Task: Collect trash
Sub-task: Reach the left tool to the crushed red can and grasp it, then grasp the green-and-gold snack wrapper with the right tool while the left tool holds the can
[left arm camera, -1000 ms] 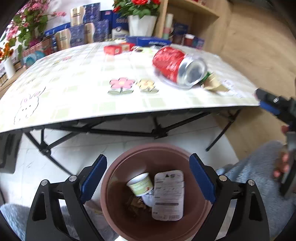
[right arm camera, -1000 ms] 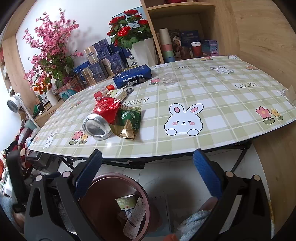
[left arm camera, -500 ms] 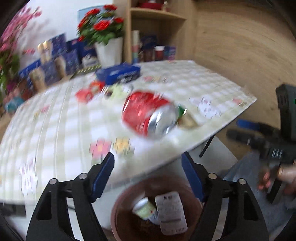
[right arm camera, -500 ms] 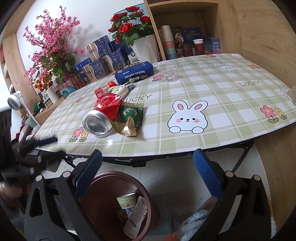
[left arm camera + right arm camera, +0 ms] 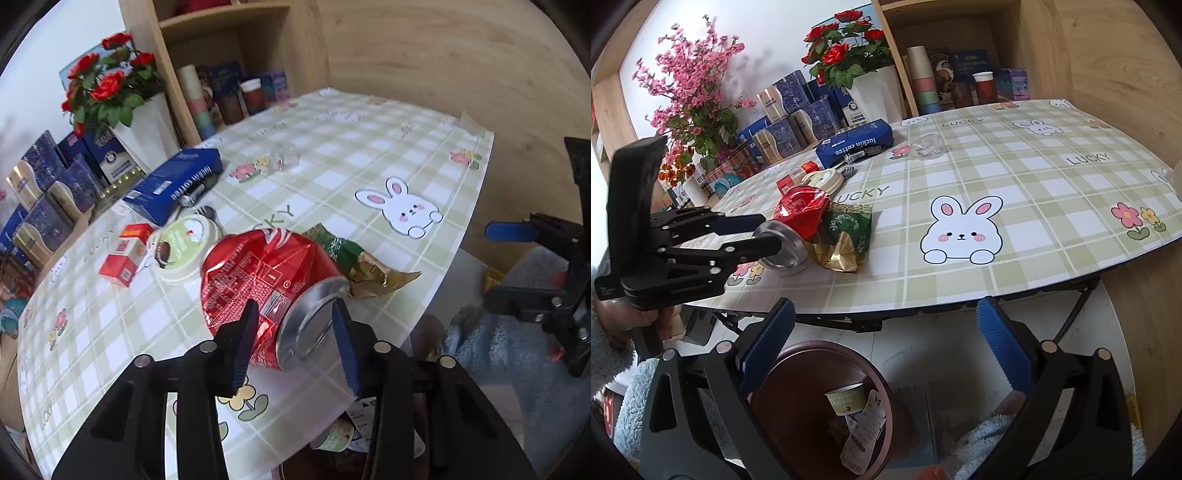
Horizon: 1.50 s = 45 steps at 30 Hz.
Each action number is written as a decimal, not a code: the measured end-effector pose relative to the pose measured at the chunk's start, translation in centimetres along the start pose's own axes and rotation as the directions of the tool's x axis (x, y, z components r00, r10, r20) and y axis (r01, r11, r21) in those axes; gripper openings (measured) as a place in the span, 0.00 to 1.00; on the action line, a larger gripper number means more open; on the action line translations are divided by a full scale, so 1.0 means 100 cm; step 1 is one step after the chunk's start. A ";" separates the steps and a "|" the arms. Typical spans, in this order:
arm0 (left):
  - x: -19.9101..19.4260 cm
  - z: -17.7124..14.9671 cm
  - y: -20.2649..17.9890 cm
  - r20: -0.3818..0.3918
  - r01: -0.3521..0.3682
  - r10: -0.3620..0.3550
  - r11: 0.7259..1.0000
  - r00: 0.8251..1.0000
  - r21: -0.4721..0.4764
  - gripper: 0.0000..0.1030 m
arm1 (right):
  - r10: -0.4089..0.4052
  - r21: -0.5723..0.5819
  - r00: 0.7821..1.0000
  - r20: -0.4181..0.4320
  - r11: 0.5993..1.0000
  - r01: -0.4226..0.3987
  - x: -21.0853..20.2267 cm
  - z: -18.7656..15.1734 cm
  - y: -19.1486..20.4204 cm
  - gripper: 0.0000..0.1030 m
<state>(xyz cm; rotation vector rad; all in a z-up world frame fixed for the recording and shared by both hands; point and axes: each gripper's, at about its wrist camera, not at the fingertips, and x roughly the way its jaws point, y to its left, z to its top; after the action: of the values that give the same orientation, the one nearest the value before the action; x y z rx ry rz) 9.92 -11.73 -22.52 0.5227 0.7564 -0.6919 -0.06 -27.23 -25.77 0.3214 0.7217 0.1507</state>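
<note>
A crushed red soda can [image 5: 266, 280] lies on its side near the table's front edge, silver base toward me; it also shows in the right wrist view [image 5: 798, 218]. My left gripper [image 5: 295, 339] is open, its blue pads either side of the can's base end. A green and gold wrapper [image 5: 354, 258] lies against the can. A brown trash bin [image 5: 820, 406] stands on the floor below the table edge, holding a yogurt cup and a label. My right gripper [image 5: 882, 350] is open and empty above the bin.
On the checked tablecloth [image 5: 369, 166] lie a white lid [image 5: 184, 247], a small red carton [image 5: 125, 254], a blue coffee box [image 5: 173, 184] and a clear plastic scrap [image 5: 284, 158]. Flower pots, boxes and shelf items stand at the back. A wooden wall is at the right.
My left gripper rose from above the bin to the table and moved forward until its fingers bracket the can, narrowing as it came. The right gripper has barely moved.
</note>
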 end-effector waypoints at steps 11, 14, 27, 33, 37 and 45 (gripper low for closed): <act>-0.017 0.007 0.024 0.068 0.066 -0.057 0.989 0.996 -0.133 0.17 | 0.003 0.007 1.000 -0.018 1.000 -0.003 0.005 0.000 0.000 0.94; -0.037 0.003 0.039 0.126 0.067 -0.037 0.969 0.991 -0.239 0.17 | -0.003 0.017 1.000 -0.024 1.000 0.003 0.006 0.000 -0.003 0.94; -0.108 -0.074 0.059 0.157 -0.013 0.108 0.859 0.982 -0.511 0.17 | -0.033 0.023 0.999 -0.032 0.999 0.034 0.011 0.012 -0.005 0.94; -0.125 -0.099 0.062 0.171 0.003 0.116 0.819 0.978 -0.573 0.17 | -0.014 -0.080 0.998 -0.053 0.997 0.009 0.037 0.045 0.019 0.93; -0.134 -0.109 0.060 0.188 0.016 0.117 0.812 0.975 -0.584 0.17 | 0.000 -0.123 0.994 -0.108 0.992 -0.013 0.070 0.063 0.040 0.82; -0.146 -0.121 0.063 0.209 0.031 0.121 0.797 0.970 -0.603 0.17 | -0.015 -0.053 0.980 -0.200 0.999 0.005 0.120 0.072 0.044 0.64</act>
<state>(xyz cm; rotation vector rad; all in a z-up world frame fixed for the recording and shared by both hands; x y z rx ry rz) 1.38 5.75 -17.78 -0.1331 0.6872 -0.4181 13.59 -21.82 -26.67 0.2548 0.9175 0.1939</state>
